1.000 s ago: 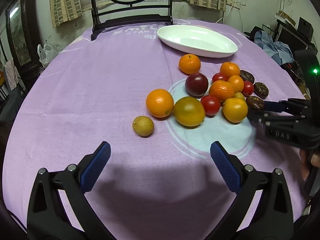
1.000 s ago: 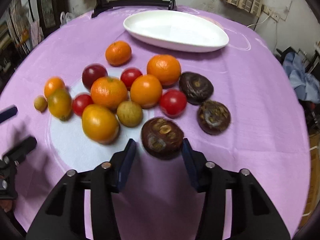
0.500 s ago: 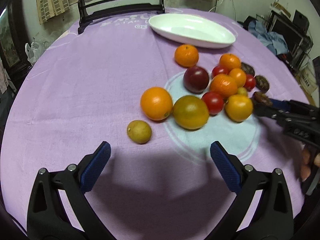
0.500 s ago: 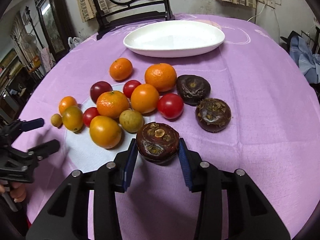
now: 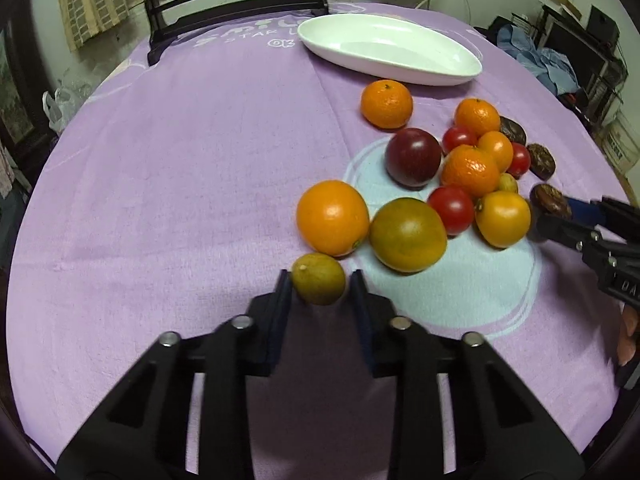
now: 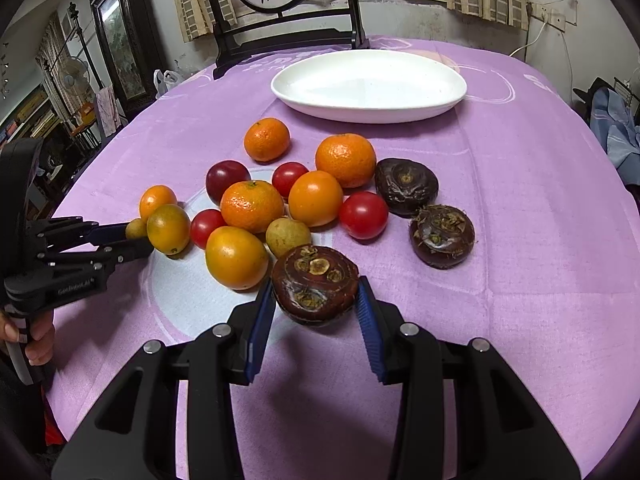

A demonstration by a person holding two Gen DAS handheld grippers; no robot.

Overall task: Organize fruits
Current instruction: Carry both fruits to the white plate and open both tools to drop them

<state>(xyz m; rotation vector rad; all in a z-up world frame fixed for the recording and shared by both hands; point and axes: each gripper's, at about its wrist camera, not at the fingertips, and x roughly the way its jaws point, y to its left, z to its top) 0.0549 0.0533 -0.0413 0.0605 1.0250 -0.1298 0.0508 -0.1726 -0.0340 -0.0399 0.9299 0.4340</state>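
Observation:
My left gripper (image 5: 320, 284) is shut on a small yellow-green fruit (image 5: 318, 279) at the near left edge of the fruit pile; it also shows in the right wrist view (image 6: 136, 229). My right gripper (image 6: 316, 300) is shut on a dark brown water chestnut (image 6: 315, 290) and holds it slightly above the cloth. An empty white oval dish (image 6: 368, 84) stands at the far side. Oranges (image 5: 333, 218), red tomatoes (image 6: 363, 215), a dark plum (image 5: 413, 157) and two more water chestnuts (image 6: 442, 236) lie in a cluster on the purple cloth.
A dark chair (image 6: 280, 36) stands behind the table's far edge. Blue clothing (image 5: 540, 64) and shelves are off to the right. A person's hand (image 6: 32, 340) holds the left gripper's handle. Bare purple cloth (image 5: 180, 160) lies left of the pile.
My left gripper moved forward and closed from wide open onto the small yellow-green fruit. My right gripper kept its hold on the water chestnut and rose a little.

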